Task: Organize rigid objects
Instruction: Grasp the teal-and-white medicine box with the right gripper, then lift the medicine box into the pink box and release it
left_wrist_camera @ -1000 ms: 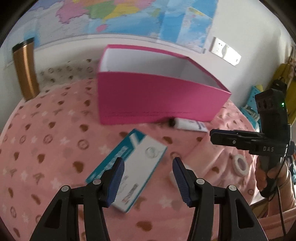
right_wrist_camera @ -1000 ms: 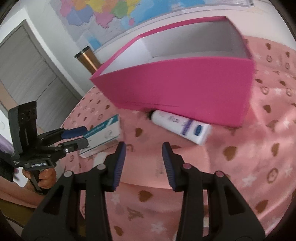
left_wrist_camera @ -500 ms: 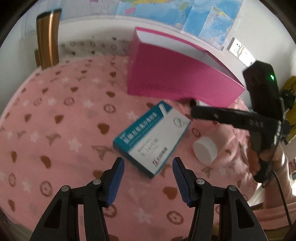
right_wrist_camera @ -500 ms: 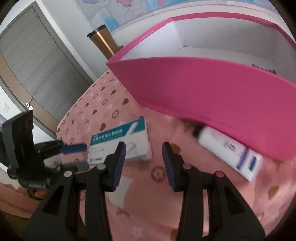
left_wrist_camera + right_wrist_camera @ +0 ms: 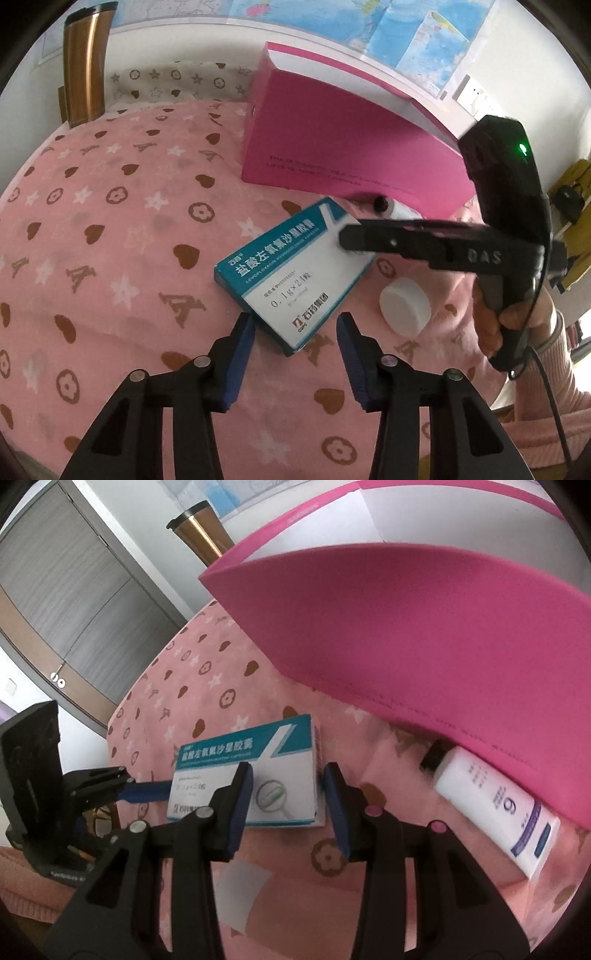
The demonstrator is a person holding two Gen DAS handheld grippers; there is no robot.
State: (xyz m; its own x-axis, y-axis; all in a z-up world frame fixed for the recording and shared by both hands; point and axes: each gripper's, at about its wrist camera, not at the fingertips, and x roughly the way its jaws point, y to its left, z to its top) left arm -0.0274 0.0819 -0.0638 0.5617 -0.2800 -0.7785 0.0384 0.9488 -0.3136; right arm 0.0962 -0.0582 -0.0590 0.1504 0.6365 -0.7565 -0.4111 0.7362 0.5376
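1. left wrist view: the left gripper (image 5: 294, 328) points down at the near corner of the medicine box (image 5: 291, 273), which lies flat on the pink patterned cloth (image 5: 110, 229). its jaws are closing, the box corner sits between them, and the pads do not look pressed on it yet.
2. the right gripper (image 5: 286, 788) reaches the same box from its far end; in the right wrist view its jaws stand partly apart, one finger over the box top and the other just off its edge, clamped on nothing that i can see.
3. the pink storage box (image 5: 332, 147) stands open behind the medicine box. the part of its interior that shows looks bare, though most of it is hidden.
4. nothing appears sorted so far. the white tube (image 5: 495, 808) lies against the foot of the storage box, and the white round cap (image 5: 405, 304) sits on the cloth just beside the medicine box.
5. my reading: the first pick is only beginning. still left are gripping the medicine box, carrying it into the storage box, then the tube and the cap.
6. a bronze tumbler (image 5: 86, 62) stands at the cloth's far edge, well apart from the rest.
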